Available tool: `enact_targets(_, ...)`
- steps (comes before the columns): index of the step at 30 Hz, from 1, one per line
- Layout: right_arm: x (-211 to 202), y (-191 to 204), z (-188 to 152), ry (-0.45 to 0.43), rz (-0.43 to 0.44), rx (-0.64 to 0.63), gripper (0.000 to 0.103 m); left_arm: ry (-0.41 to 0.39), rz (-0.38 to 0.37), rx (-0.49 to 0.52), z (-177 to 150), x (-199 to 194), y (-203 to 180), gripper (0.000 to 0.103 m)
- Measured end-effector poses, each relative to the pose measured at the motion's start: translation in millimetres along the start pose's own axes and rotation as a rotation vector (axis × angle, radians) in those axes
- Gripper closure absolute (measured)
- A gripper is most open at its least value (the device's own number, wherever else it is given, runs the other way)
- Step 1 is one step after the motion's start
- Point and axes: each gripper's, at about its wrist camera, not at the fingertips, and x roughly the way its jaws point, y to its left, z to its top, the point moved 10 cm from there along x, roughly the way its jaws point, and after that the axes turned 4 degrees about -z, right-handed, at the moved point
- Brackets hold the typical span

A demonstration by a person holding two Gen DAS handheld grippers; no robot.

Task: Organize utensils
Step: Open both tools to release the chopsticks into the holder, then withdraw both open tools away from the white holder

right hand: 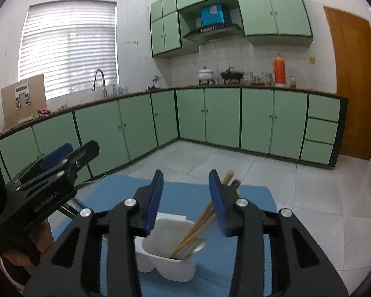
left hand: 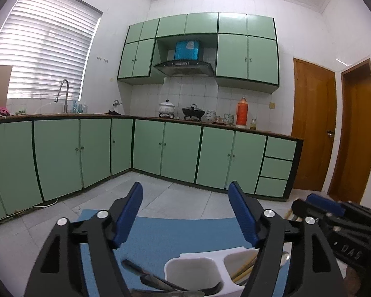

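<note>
Chopsticks [right hand: 197,225] lean in one compartment of the white holder [right hand: 165,267], tips up past the right-hand pad, with a spoon bowl [right hand: 195,246] beside them in the same cell. The holder stands on the blue mat [right hand: 254,222] that covers the table, nearer the mat's near edge than its far edge. The right gripper [right hand: 185,198] hovers over that cell, its jaws parted and pressing on nothing; the chopsticks pass just beside the right pad, and whether they touch it I cannot tell. The left gripper [left hand: 185,212] hangs over the holder's other, empty compartment [left hand: 193,272], jaws wide apart and empty. Dark-handled utensils [left hand: 160,284] lie on the mat at the holder's left side.

Sorting looks partly done: those dark pieces seem to be what remains. To do it well, I would draw the right jaws straight back and up so the pad does not snag the leaning sticks or tip the light holder. Free mat lies toward the far edge and far-left corner; the two grippers sit close together, so one should move at a time.
</note>
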Motion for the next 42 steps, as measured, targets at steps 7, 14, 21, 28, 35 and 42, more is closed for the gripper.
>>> enact_targets(7,-35.1,-9.1,18.9,-0.088,-0.002,0.007,0.049,-0.082,-0.015,-0.021,23.9,-34.7,0.3,0.026)
enact_targets(14,-74.6,-7.0,15.3,-0.139,0.011,0.014,0.033,-0.137,0.006,-0.043,39.2,-87.1,11.2,0.019)
enact_targets(21,-101.7,1.8,-4.6,-0.138,0.026,0.012,0.016,-0.082,0.048,-0.044,17.0,-122.0,17.0,0.014)
enact_targets(28,-119.7,9.7,-34.4,-0.092,0.024,0.026,0.011,0.001,0.075,-0.04,-19.8,-144.9,22.2,0.006)
enact_targets(35,-125.9,21.8,-65.5,-0.018,0.035,0.023,0.009,0.074,0.076,-0.031,-49.1,-162.9,15.5,0.006)
enact_targets(42,-132.7,28.2,-86.5,0.021,0.044,0.024,0.009,0.108,0.083,-0.024,-66.5,-176.3,11.3,0.006)
